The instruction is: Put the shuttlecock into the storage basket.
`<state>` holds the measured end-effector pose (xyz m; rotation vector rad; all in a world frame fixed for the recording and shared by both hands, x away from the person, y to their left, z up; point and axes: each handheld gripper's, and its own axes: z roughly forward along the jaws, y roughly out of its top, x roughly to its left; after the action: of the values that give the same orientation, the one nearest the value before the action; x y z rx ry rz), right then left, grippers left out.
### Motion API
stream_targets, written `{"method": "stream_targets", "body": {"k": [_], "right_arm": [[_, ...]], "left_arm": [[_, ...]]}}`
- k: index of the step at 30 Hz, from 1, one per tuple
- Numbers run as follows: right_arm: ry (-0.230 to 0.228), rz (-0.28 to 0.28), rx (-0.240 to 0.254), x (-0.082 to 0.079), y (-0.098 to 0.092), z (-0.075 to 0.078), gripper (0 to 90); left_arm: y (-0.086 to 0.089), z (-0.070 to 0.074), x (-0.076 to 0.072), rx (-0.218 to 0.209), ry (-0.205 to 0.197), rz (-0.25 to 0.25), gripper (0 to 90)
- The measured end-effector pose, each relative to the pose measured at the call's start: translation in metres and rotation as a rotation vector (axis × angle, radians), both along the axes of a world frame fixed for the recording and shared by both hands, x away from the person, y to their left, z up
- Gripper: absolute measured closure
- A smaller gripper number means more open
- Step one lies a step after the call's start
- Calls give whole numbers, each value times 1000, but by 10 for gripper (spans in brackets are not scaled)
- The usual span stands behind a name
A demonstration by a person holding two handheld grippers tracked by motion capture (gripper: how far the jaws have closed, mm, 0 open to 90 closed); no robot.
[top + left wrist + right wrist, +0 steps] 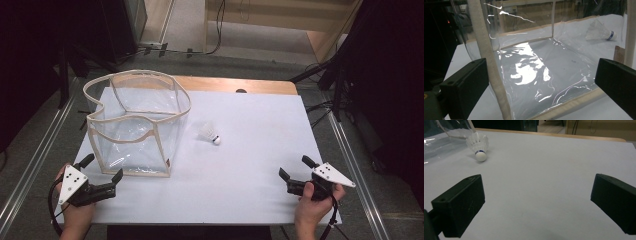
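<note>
We've got both tongs open, nothing between the jaws. Left gripper sits at the near corner of the clear plastic bag with beige fabric trim, whose corner edge stands between its jaws, untouched. Right gripper rests near the table's near right edge. White feather shuttlecock lies on the white table cover, just right of the bag, cork facing the right gripper.

Black blocky left claw, right claw, grey dotted triangular plates, black trailing cables
</note>
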<state>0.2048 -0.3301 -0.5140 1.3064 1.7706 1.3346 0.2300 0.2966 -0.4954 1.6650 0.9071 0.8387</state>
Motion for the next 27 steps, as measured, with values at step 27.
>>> {"method": "stream_targets", "body": {"k": [27], "right_arm": [[58, 77, -49, 6, 19, 34, 0]], "left_arm": [[-2, -1, -1, 21, 1, 6, 0]]}}
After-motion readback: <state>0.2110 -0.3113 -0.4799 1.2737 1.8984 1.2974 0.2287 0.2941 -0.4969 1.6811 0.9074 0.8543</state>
